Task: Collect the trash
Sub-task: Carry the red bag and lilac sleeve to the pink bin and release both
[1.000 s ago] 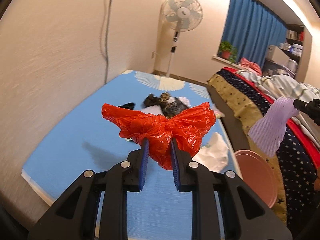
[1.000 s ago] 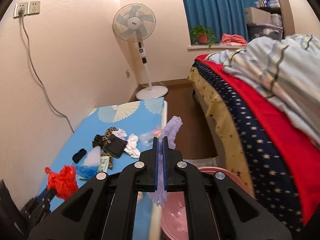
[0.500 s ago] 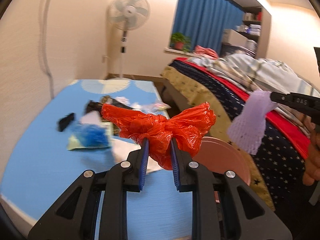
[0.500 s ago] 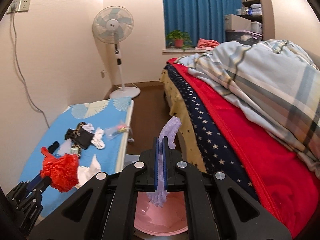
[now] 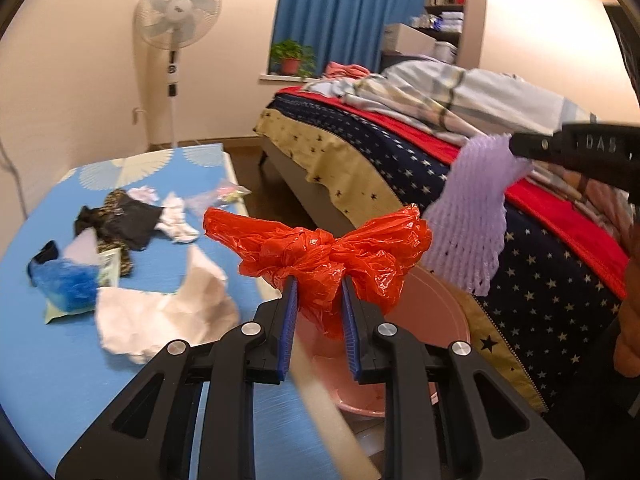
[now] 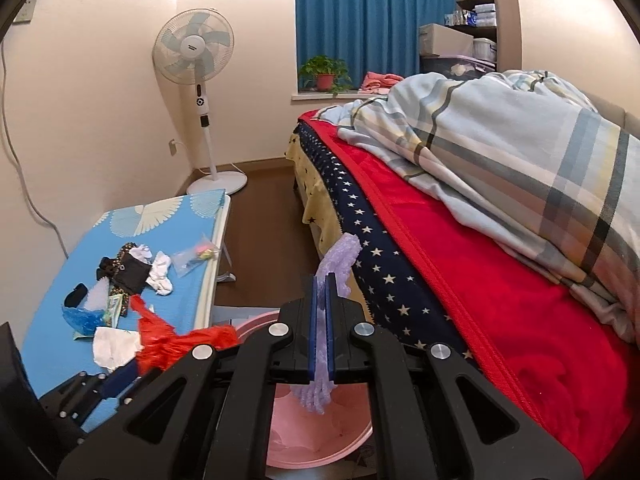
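Grippers are both gripping trash: left gripper (image 5: 319,312) clenching a crumpled red plastic bag (image 5: 320,256), right gripper (image 6: 320,334) pinching a purple foam net sleeve (image 6: 338,262). Round pink plastic basin (image 6: 320,446) is sitting below the jaws; centring before releasing seems wise.

The tabletop (image 6: 52,308) sits left, the bed (image 6: 460,280) right, and the basin (image 6: 320,440) is on the floor between them, below both claws. Scraps lie scattered on the tabletop, a crumpled tissue (image 5: 160,316) nearest its edge. A standing fan (image 6: 200,80) stands behind the tabletop, and a potted plant (image 6: 324,74) is on the sill behind the bed.
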Tool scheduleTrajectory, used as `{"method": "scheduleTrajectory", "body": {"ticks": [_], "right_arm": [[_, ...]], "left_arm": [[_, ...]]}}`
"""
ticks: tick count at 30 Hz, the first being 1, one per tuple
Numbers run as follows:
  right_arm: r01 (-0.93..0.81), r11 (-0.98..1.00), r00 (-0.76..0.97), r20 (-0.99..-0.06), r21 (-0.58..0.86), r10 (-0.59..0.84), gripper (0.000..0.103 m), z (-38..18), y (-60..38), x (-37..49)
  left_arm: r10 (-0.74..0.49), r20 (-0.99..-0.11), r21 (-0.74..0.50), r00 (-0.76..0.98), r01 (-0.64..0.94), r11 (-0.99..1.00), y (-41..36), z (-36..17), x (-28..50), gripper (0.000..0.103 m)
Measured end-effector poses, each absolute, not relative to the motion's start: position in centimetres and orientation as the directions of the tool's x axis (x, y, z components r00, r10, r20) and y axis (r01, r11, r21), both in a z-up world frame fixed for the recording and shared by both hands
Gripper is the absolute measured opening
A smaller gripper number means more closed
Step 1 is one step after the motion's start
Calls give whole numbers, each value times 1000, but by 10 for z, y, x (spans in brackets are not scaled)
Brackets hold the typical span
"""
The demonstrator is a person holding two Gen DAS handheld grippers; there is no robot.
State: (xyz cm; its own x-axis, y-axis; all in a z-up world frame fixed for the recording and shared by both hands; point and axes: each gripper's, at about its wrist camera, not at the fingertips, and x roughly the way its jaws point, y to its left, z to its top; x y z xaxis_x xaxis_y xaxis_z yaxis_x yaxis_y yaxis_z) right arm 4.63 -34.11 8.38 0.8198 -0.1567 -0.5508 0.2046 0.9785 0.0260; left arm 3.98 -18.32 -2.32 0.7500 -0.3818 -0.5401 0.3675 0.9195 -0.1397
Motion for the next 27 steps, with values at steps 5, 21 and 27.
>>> {"method": "scheduleTrajectory", "body": {"ticks": [5, 21, 27], "right_arm": [[230, 973, 808, -561, 22, -179, 4, 80, -344, 49], [258, 966, 777, -594, 0, -208, 4, 69, -348, 54], [256, 966, 766, -606, -17, -214, 4, 64, -345, 55]], "left_arm": [[-408, -550, -172, 729, 379, 909, -191, -32, 49, 21], [-440, -582, -211, 684, 396, 894, -207, -49, 72, 21], [-447, -586, -233, 676, 388, 892, -209, -50, 79, 21]]}}
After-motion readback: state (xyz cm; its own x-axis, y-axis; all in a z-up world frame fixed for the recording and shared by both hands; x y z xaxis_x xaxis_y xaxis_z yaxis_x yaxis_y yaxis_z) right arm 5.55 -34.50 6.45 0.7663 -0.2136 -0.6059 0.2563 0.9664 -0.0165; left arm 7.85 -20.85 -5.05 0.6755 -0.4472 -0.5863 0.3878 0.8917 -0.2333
